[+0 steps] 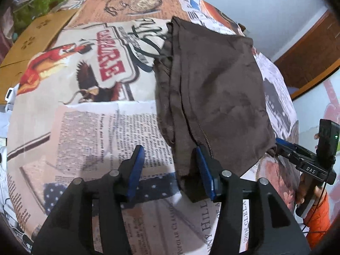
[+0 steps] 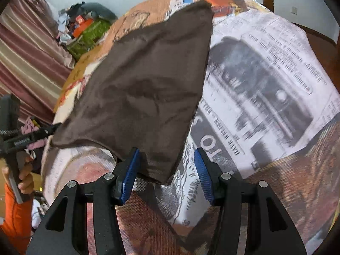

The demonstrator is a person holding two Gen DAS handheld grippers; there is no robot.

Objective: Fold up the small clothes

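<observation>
At the bottom of the left wrist view, the left gripper [image 1: 170,170], black-armed with blue ribbed pads, stands spread wide and grasps nothing; its right pad sits at the near edge of the dark brown folded cloth garment [image 1: 212,89], while its left pad hangs over bare print. In the right wrist view the right gripper [image 2: 167,172] is likewise released, its blue pads well apart, and the garment's near corner [image 2: 148,97] lies between them, close by the left pad, with no pinch on the fabric. The garment lies flat on the table's newspaper-and-poster printed cover [image 1: 89,127], right of centre in the left view and centre-left in the right view, its layered edges showing along its left side in the left view. Beyond it, in the upper left of the left view, a tan cardboard box [image 1: 36,40] meets the table's edge, and a green bag amid clutter [image 2: 89,36] sits farther back. Striped pinkish curtains [image 2: 27,48] fill the left edge of the right view.
</observation>
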